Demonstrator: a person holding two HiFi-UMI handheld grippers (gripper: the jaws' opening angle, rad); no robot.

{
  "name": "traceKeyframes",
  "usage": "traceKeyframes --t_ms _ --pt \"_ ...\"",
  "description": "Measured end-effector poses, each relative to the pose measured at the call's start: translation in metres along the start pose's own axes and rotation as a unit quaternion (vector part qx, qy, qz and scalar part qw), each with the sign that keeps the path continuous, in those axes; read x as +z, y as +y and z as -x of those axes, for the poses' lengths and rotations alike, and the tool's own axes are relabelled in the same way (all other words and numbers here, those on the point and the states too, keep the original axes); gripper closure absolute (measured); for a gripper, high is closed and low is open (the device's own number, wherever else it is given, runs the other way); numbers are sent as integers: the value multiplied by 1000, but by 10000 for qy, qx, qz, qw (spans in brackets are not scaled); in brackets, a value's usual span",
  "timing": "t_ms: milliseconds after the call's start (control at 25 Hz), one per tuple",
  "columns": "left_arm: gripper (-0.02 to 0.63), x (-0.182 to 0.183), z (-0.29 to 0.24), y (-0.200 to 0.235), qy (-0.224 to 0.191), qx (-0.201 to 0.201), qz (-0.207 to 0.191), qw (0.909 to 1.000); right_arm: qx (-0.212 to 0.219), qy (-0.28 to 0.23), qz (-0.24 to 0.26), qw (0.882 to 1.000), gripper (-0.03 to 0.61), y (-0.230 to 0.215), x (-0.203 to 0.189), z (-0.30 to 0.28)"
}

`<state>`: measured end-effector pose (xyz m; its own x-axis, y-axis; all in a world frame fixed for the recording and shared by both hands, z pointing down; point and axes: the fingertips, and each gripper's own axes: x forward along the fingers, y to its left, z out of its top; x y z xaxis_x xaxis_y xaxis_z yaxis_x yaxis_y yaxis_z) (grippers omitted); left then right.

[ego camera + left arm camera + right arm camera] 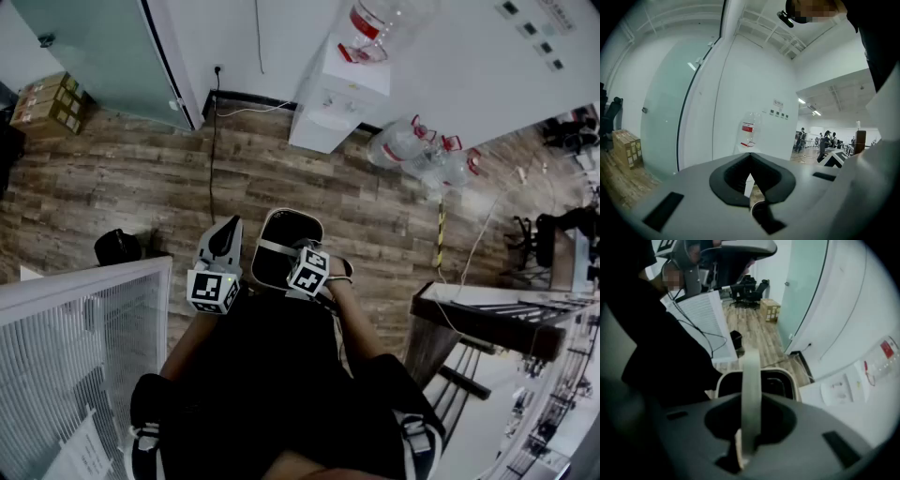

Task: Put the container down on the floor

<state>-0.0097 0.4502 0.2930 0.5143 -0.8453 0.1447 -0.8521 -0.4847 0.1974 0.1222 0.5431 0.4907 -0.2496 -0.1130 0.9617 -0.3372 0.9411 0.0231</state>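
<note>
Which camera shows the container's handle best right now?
The right gripper view: the handle runs up between the fingers of the right gripper, above the container. The head view shows only a strip beside the marker cube; the left gripper view misses it.

Brown plank floor (pixel 122 187) across the middle of the head view, running up to a white wall (pixel 281 37) at the top. Bears a stack of cardboard boxes (pixel 52 101) at upper left, a black cable (pixel 213 150) trailing down from the wall left of centre, a white water dispenser (pixel 336 98) at top centre, and clear water bottles (pixel 422 150) lying just right of it. Also holds a small black thing (pixel 117 247) at mid left, a yellow-and-black strip (pixel 439 234) right of centre, and dark chairs (pixel 560 234) at the right edge.
</note>
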Motion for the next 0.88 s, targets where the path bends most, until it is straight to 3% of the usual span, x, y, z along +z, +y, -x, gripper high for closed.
traceKeyframes --t_ms 880 --pt "583 2 8 7 -64 -30 121 9999 14 -29 -108 9999 505 -2 8 1"
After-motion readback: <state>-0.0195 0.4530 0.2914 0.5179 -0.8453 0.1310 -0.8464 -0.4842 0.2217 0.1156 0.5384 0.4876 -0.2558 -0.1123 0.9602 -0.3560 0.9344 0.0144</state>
